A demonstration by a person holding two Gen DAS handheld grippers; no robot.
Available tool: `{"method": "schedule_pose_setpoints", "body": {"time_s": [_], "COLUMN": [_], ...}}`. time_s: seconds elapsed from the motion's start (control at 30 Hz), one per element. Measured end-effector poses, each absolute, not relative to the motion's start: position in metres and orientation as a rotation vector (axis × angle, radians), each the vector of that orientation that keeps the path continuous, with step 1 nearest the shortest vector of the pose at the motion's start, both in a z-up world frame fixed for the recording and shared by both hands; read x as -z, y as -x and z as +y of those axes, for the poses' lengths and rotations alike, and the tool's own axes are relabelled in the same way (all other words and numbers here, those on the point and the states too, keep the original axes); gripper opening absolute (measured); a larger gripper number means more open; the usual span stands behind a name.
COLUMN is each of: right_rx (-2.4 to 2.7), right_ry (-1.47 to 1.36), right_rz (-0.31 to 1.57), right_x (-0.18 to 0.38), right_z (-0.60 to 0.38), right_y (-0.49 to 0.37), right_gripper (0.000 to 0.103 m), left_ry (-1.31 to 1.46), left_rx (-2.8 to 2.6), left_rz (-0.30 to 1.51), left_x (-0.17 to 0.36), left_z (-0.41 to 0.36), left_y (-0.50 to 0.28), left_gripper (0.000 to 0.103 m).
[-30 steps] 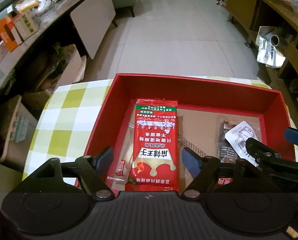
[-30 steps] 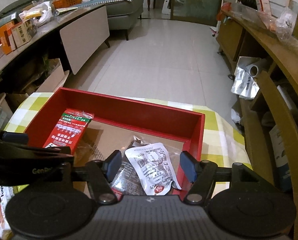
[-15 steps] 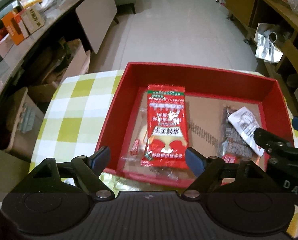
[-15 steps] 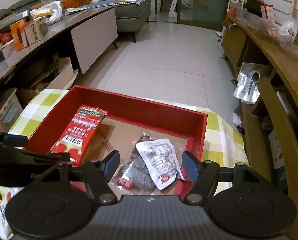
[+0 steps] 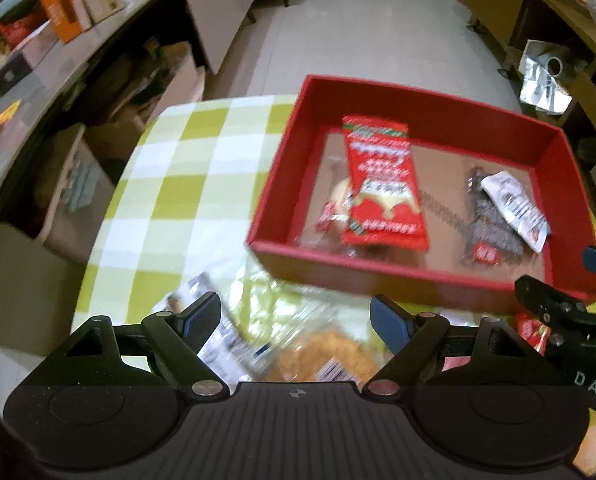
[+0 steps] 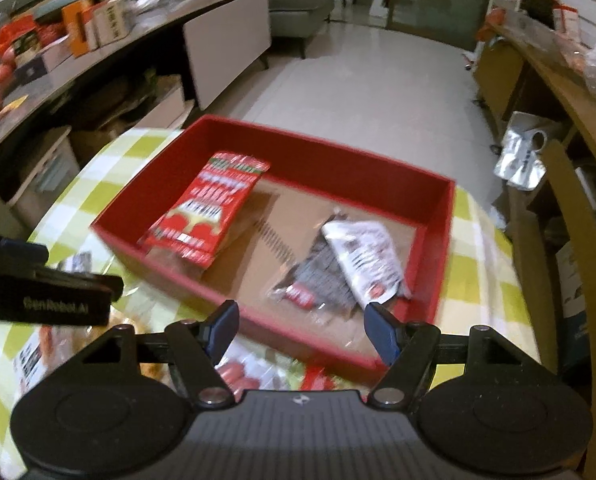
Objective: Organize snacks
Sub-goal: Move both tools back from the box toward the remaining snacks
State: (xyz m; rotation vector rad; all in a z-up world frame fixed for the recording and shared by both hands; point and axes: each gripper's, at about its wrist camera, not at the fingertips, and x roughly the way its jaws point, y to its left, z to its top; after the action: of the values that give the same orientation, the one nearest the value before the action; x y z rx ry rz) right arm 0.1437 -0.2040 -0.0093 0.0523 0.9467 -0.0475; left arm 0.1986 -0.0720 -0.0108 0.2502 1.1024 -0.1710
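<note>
Both your grippers are empty with fingers spread wide. Your left gripper [image 5: 296, 320] hangs over loose snack packets [image 5: 298, 344] on the checked desk [image 5: 170, 184], just in front of the red box [image 5: 430, 276]. Your right gripper [image 6: 300, 330] sits above the box's near wall [image 6: 306, 332], with more packets [image 6: 238, 374] on the desk under it.

Inside the box: red snack pack [image 5: 382, 184] on the left side, lying partly over a clear-wrapped item [image 5: 334, 212]. A dark packet [image 6: 322, 280] with a white packet [image 6: 364, 262] overlapping it lies at the right side. Both views are motion-blurred, so the labels are unreadable.
</note>
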Motion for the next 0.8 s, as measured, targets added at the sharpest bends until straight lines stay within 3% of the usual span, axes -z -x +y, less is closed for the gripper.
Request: {"method": "schedule_pose_setpoints", "body": {"time_s": [0.6,0.8], "right_rx": [-0.094,-0.109], "right_ry": [-0.008,-0.007], "right_rz": [1.031,1.053], "right_x": [0.027,0.032], "right_z": [-0.15,-0.146], "right_y": [-0.119,-0.118], "right_gripper": [0.078,0.078], "left_ry": [-0.225,-0.082], "left_rx": [0.134,0.099], "left_rz": [1.205,1.276], "left_x": [0.026,0.031], "left_z": [-0.007,0.025], "left_y": [-0.172,-0.182], "left_gripper": [0.087,0.087]}}
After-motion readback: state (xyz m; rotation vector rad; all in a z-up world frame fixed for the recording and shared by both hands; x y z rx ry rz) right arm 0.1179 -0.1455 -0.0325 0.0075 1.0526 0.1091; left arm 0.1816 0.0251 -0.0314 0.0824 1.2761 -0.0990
